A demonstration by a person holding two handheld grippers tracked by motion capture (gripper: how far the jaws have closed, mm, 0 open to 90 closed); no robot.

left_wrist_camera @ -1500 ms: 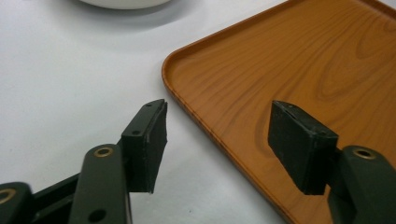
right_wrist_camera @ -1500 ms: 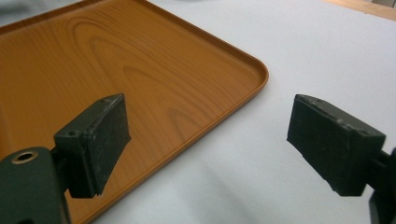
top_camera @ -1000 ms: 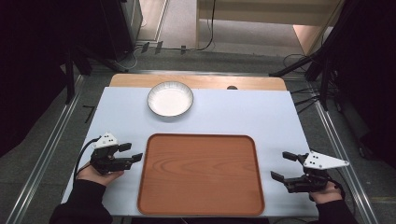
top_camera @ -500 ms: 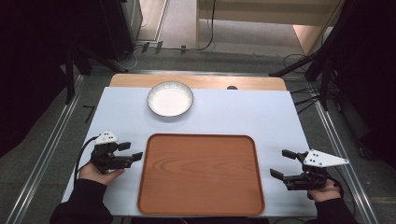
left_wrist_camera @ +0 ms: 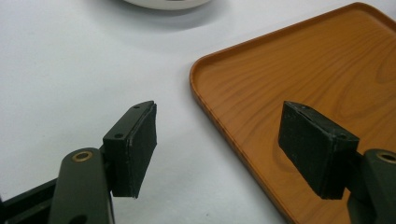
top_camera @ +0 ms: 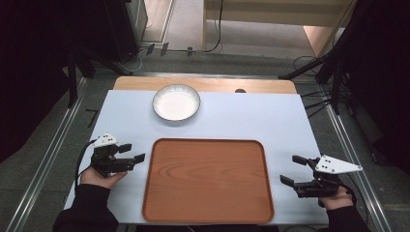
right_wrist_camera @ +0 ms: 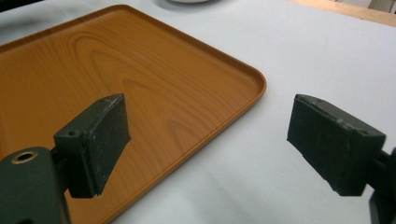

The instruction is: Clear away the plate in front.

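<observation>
An orange-brown wooden tray [top_camera: 208, 179] lies bare on the white table near the front edge. Behind it, left of centre, stands a white bowl [top_camera: 176, 102]. My left gripper [top_camera: 133, 153] rests just left of the tray, open, nothing between its black pads [left_wrist_camera: 135, 147]; the tray's corner [left_wrist_camera: 205, 74] shows ahead of it in the left gripper view. My right gripper [top_camera: 294, 170] sits just right of the tray, open and holding nothing, its pads [right_wrist_camera: 95, 142] straddling the tray's edge [right_wrist_camera: 247, 100] in the right gripper view.
A strip of bare wood [top_camera: 251, 85] runs along the table's far edge. Metal rails [top_camera: 43, 154] flank the table on both sides. Dark stands and cables [top_camera: 319, 67] lie on the floor beyond.
Both grippers have shifted only slightly; the left one edged a little toward the tray. Nothing was picked up or released.
</observation>
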